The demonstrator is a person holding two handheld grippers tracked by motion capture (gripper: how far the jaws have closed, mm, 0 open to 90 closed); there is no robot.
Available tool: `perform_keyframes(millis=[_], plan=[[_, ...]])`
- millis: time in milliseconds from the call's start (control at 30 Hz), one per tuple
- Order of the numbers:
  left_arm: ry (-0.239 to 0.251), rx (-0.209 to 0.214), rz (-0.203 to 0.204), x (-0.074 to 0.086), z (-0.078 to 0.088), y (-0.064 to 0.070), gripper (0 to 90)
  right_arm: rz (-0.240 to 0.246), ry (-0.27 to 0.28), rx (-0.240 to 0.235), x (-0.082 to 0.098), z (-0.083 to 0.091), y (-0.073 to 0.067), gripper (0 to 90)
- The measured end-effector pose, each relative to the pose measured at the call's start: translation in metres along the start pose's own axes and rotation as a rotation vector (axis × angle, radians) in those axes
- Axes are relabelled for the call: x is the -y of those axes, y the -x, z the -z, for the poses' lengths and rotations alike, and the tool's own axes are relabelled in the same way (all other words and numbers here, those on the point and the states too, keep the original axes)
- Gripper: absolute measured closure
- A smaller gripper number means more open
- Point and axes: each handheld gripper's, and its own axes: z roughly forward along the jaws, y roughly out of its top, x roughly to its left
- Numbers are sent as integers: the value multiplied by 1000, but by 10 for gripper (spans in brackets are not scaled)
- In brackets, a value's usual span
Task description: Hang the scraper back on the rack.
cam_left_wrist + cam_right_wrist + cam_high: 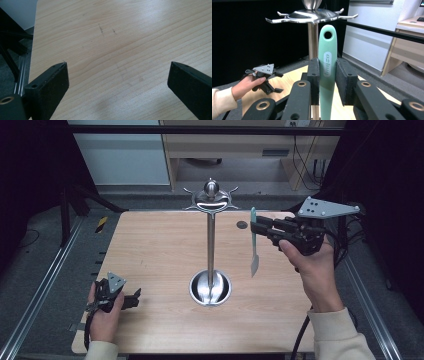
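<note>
The pale wooden surface [160,255] is the largest thing here, with a small dark round hole [242,225] near its far edge and a few faint scuff marks seen in the left gripper view. At its middle stands a shiny metal stand [211,240]: a round dished base, a thin upright pole, and a top disc with curved hooks under a ball knob. The right tongs [254,226] are held up in a hand [312,265] to the right of the pole, near the level of the hooks, and are clenched on a mint-green spatula [254,245]. The spatula hangs upright, handle up and thin grey blade down, clear of the surface and apart from the pole. In the right gripper view the two black jaws press on either side of the green handle [327,65], whose hanging hole at the top sits just below the hooked disc. An oval stamp on the handle carries raised lettering running lengthwise, but it is too soft to read for certain. The left tongs [135,296] rest low at the near left corner of the surface in the other hand [102,312], and the left gripper view shows their jaws released and wide apart over bare wood with nothing between them.
</note>
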Motion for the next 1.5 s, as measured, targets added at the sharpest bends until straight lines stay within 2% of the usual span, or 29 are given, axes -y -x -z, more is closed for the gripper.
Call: perform_keyframes(millis=[533, 1133, 1500], plan=[[1, 1, 0, 0, 0, 0, 34, 15, -15, -37, -12, -12, -5, 743], [0, 4, -5, -1, 0, 0, 34, 14, -48, -42, -12, -20, -5, 743], [1, 5, -5, -1, 0, 0, 34, 11, -46, -34, -12, -26, -5, 743]])
